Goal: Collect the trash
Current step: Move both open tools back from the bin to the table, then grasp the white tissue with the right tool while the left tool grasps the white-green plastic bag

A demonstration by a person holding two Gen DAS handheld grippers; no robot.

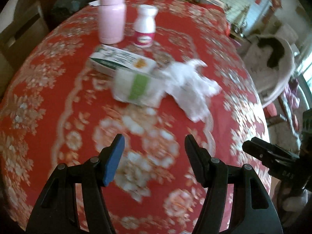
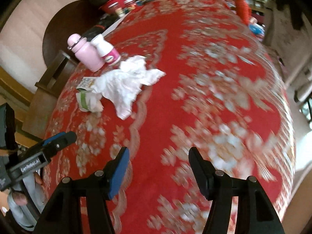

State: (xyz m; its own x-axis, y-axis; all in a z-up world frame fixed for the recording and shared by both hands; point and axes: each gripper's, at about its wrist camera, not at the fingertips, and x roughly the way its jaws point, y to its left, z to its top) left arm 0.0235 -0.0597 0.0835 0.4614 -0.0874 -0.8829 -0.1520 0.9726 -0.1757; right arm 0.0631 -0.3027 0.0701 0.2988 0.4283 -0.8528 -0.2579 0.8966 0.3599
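Observation:
On the red floral tablecloth lies a crumpled white tissue. A crumpled white wrapper with a green stripe sits against its left side. Behind them lies a green-and-white carton. My left gripper hovers open over the cloth, short of this pile, with nothing between its fingers. My right gripper is open and empty too, to the right of the pile. Each gripper shows at the edge of the other's view: the right gripper, the left gripper.
A pink bottle and a white bottle with a pink label stand upright behind the carton. A red bowl and clutter fill the table's far end. A draped chair stands off the right edge.

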